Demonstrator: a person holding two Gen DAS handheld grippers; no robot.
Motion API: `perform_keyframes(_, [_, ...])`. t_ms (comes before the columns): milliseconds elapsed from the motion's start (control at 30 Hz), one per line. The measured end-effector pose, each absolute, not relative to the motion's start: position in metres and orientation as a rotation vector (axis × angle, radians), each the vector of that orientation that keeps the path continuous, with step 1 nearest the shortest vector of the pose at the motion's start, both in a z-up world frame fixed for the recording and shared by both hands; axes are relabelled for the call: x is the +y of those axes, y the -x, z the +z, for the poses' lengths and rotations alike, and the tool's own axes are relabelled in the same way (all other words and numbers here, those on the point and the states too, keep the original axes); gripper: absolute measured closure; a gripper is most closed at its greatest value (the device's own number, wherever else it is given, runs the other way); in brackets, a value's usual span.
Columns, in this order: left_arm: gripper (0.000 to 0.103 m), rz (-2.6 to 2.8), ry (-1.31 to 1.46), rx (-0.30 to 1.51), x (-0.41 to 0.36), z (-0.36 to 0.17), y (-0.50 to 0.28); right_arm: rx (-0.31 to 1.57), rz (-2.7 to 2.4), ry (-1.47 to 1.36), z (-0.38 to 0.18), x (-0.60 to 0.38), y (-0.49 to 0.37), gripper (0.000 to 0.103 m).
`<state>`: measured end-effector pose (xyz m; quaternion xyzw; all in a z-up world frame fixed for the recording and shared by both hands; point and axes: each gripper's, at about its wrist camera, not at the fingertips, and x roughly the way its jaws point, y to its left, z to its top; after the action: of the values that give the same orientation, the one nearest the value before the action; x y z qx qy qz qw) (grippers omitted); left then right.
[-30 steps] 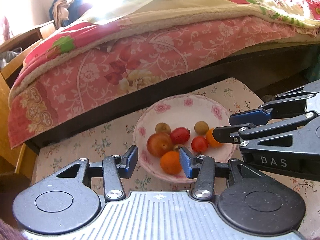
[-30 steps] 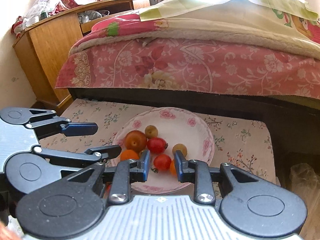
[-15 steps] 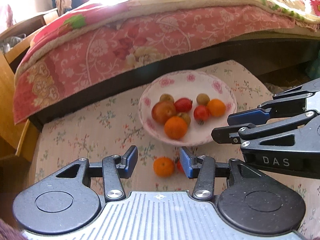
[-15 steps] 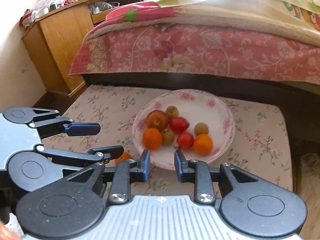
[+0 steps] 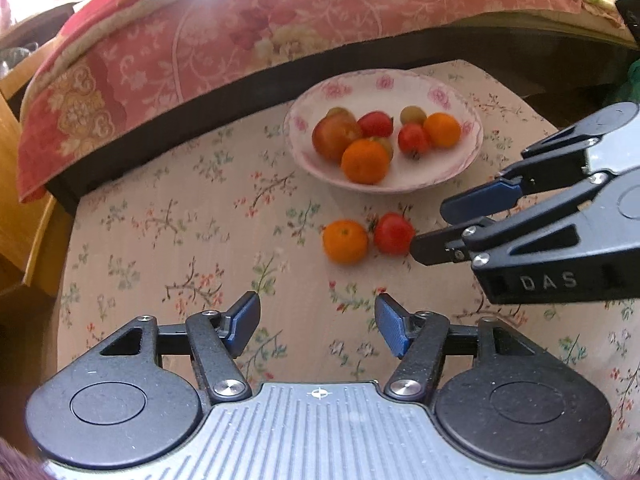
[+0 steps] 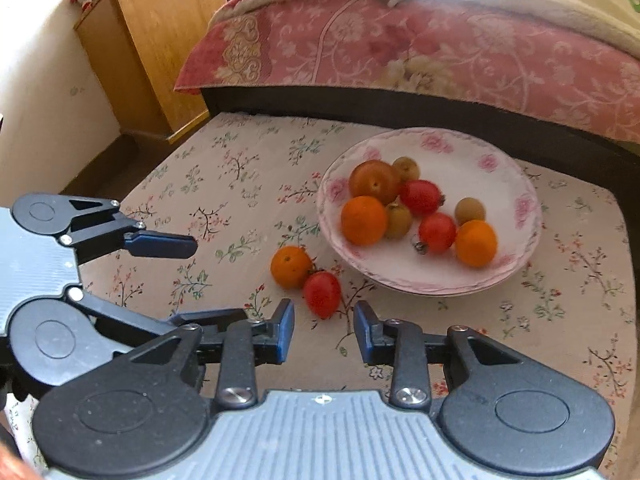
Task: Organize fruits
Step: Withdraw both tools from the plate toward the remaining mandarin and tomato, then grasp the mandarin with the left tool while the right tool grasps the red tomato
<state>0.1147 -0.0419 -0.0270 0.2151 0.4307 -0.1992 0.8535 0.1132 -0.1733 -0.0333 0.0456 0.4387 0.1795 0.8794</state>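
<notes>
A white floral plate (image 5: 460, 160) (image 6: 516, 168) holds several fruits: oranges, red tomatoes, small green-brown fruits and a large reddish one. A loose orange (image 5: 345, 241) (image 6: 291, 267) and a loose red tomato (image 5: 394, 233) (image 6: 322, 294) lie touching on the cloth in front of the plate. My left gripper (image 5: 318, 328) is open and empty, well short of them. My right gripper (image 6: 324, 330) is open and empty, its fingers just short of the loose tomato. It shows at the right of the left wrist view (image 5: 452, 228).
The fruits lie on a low table with a floral cloth (image 5: 180, 240) (image 6: 240, 168). A bed with a pink flowered quilt (image 5: 240, 32) (image 6: 440, 48) runs along its far side. A wooden cabinet (image 6: 160, 40) stands at the left.
Both grippers have pulled back from over the plate toward the near side of the table. The loose orange and tomato have come into view in front of the plate.
</notes>
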Motion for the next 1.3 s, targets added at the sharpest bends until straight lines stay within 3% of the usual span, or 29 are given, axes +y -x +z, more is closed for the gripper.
perform_keyframes(500, [0.028, -0.424, -0.421, 0.929, -0.03, -0.037, -0.126, 0.909, 0.374, -0.051, -0.061, -0.157, -0.139, 0.067])
perform_keyframes(633, [0.028, -0.432, -0.417, 0.92, -0.032, -0.039, -0.13, 0.915, 0.372, -0.038, -0.059, -0.158, -0.137, 0.073])
perform_keyframes(933, [0.028, -0.469, -0.378, 0.899, -0.051, -0.046, -0.149, 0.952, 0.326, -0.071, -0.057, -0.189, -0.12, 0.073])
perform_keyframes(1100, [0.04, -0.448, -0.358, 0.905, -0.056, -0.053, -0.161, 0.965, 0.32, -0.105, -0.057, -0.204, -0.115, 0.073])
perform_keyframes(1167, [0.05, -0.448, -0.333, 0.91, -0.057, -0.054, -0.164, 0.968, 0.323, -0.109, -0.057, -0.207, -0.112, 0.073])
perform_keyframes(1300, [0.057, -0.444, -0.338, 0.9, -0.061, -0.054, -0.166, 0.971, 0.326, -0.117, -0.057, -0.212, -0.109, 0.073])
